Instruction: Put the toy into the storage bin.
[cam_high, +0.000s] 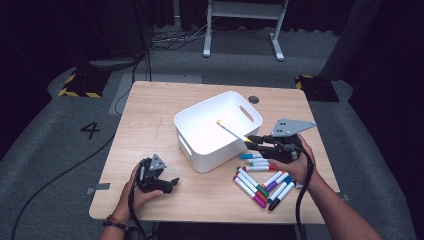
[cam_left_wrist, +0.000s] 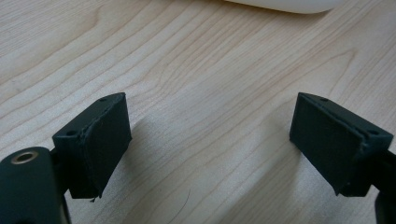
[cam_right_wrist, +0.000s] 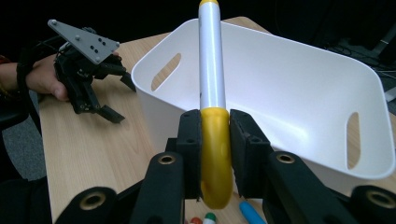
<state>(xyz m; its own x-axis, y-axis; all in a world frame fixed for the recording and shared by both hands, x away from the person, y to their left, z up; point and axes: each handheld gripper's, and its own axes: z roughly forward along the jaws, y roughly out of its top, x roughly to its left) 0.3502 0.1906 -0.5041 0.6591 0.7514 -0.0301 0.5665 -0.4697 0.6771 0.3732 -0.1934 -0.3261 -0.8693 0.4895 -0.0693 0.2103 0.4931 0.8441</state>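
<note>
My right gripper (cam_high: 252, 141) (cam_right_wrist: 215, 135) is shut on the yellow cap of a white-barrelled yellow marker (cam_high: 232, 131) (cam_right_wrist: 211, 84). The marker points out over the near right rim of the white bin (cam_high: 218, 129) (cam_right_wrist: 299, 88), its tip above the bin's inside. Several capped markers (cam_high: 262, 182) in blue, green, red, purple and pink lie in a loose pile on the table just below the right hand. My left gripper (cam_high: 170, 184) (cam_left_wrist: 210, 140) rests low over the bare wood near the front left, jaws open with nothing between them.
The light wooden table (cam_high: 150, 125) ends close to both hands at the front. The bin has slot handles in its walls. A small round dark disc (cam_high: 254, 99) sits behind the bin. On the floor beyond are cables and a white frame stand (cam_high: 245, 25).
</note>
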